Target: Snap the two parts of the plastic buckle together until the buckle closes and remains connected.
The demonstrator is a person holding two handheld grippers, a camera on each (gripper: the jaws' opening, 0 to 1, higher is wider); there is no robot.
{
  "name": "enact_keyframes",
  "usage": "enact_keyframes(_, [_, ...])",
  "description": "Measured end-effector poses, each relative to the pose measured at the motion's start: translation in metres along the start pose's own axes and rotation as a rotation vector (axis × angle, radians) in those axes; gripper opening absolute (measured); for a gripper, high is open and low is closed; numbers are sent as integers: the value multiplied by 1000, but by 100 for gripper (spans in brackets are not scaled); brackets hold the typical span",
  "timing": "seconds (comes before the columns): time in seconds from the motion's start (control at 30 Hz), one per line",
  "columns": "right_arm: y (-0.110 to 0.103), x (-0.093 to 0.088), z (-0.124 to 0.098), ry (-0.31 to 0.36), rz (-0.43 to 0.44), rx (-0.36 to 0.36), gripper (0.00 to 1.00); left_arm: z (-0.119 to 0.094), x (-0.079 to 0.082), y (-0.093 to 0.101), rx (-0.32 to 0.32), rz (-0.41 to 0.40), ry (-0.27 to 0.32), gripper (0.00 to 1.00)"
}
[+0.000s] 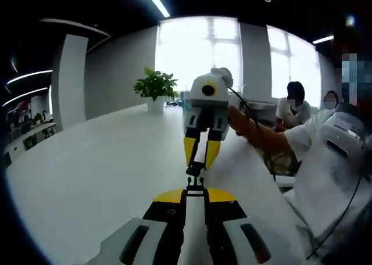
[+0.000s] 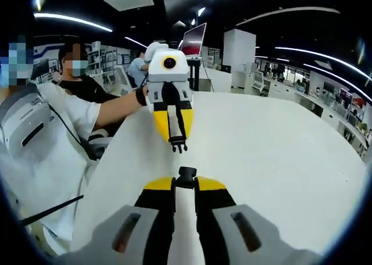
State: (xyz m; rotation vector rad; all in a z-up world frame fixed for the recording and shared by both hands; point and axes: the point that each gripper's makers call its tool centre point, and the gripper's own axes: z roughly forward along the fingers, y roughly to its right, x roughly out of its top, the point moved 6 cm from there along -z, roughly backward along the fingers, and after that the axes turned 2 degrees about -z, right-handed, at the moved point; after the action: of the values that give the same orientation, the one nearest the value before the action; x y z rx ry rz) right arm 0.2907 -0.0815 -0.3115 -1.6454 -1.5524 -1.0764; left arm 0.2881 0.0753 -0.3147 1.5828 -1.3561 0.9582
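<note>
My two grippers face each other above a white table [image 1: 87,178], each holding one black half of the plastic buckle. In the left gripper view, my left gripper [image 1: 195,194] is shut on the pronged half [image 1: 195,186]. Just ahead, the right gripper [image 1: 198,160] points down at it with the socket half [image 1: 195,169] in its yellow fingertips. A small gap separates the halves. In the right gripper view, my right gripper [image 2: 186,185] is shut on the socket half [image 2: 186,175], and the left gripper [image 2: 176,138] holds the pronged half [image 2: 179,146] opposite.
A potted plant [image 1: 156,88] stands at the table's far end before bright windows. The person holding the grippers, in white, is at the table's side [image 1: 325,160]. Seated people [image 1: 293,105] are beyond. A monitor [image 2: 195,39] stands behind the table.
</note>
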Motion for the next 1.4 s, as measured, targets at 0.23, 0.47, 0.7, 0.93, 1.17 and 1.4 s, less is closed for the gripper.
enact_keyframes(0.23, [0,-8,4,-10,13,24,11,6,-11,3,-18,-11,-37,10])
enact_keyframes(0.47, [-7,-19,12,-28,11,75,11,7,-18,-1,-25,-33,-52,10])
enact_keyframes(0.7, [-13,-23,18,-57,-17,112,11,13,-27,2,-34,-39,-93,10])
enact_keyframes(0.93, [-14,-25,17,-51,-16,121,11,13,-28,4,-52,-45,-92,10])
enact_keyframes(1.17, [-13,-26,16,-26,-10,125,11,14,-33,4,-47,-35,-120,10])
enact_keyframes(1.4, [-7,-26,13,-21,-8,125,11,10,-35,6,-51,-39,-113,10])
